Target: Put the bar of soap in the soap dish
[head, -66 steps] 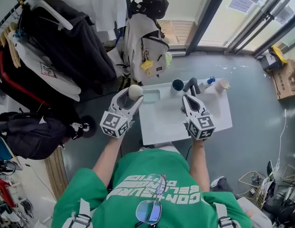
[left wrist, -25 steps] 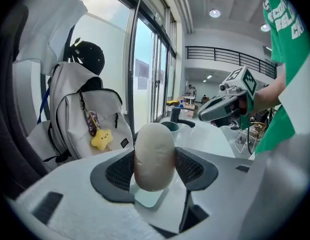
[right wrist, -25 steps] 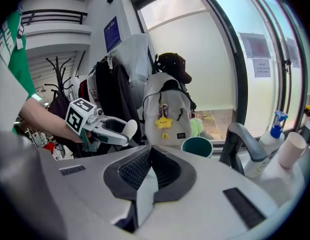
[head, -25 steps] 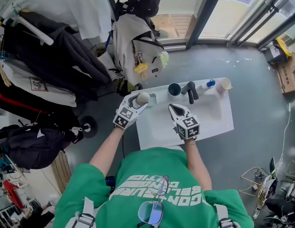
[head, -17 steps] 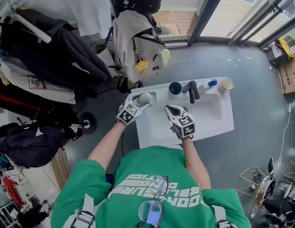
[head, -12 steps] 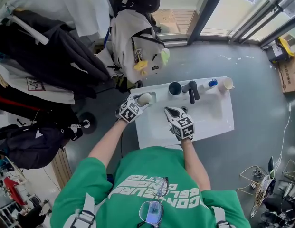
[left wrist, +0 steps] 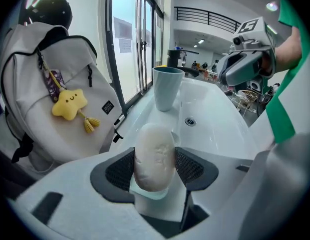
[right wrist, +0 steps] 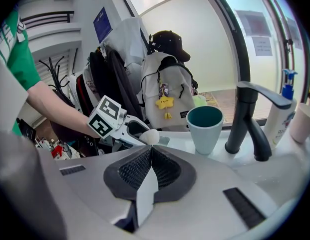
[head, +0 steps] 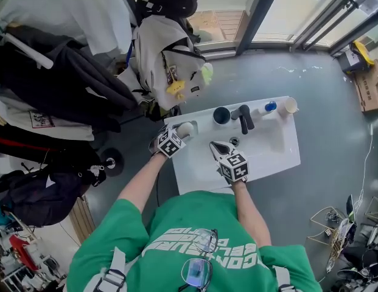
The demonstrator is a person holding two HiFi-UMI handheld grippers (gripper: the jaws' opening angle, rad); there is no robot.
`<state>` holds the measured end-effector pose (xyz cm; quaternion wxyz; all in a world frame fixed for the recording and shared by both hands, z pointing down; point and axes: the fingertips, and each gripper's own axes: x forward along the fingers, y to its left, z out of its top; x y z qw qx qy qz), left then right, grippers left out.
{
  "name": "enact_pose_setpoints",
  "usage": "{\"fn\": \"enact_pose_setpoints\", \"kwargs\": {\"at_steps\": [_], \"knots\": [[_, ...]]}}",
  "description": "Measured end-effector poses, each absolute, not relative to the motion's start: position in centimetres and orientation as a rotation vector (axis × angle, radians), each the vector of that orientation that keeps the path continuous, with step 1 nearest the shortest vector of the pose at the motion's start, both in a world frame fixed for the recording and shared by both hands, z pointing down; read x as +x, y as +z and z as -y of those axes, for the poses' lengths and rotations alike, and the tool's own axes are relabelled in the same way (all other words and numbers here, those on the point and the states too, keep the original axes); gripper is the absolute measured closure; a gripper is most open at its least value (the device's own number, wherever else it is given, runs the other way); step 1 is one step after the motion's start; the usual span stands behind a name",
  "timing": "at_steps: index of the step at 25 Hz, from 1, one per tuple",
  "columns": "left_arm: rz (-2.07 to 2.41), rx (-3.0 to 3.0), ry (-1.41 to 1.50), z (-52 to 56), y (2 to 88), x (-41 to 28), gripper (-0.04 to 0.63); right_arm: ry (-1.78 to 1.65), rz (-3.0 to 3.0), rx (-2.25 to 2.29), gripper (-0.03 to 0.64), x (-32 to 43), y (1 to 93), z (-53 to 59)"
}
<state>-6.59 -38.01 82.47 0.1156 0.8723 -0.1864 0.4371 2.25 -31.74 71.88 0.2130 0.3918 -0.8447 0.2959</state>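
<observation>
Soap bar (left wrist: 154, 154) lengthwise in left gripper (left wrist: 155, 170)

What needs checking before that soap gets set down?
1. Soap pinched between the left gripper's fingers: ok.
2. Soap right above the soap dish: ok, the dish edge shows just beneath it.
3. Dish free of other things: cannot tell, mostly hidden.
4. Right gripper out of the way: ok, shut, empty, apart.
5. Cup clear of the drop: ok, it stands farther back.
</observation>
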Motion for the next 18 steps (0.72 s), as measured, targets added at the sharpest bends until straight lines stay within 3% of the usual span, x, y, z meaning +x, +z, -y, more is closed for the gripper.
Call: {"fn": "enact_pose_setpoints", "kwargs": {"at_steps": [18], "knots": [[0.497,2.470,1.355,38.2,85.1,-5.8,0.337,0.846,2.325,1.101,0.603,3.2,72.5,31.6]]}}
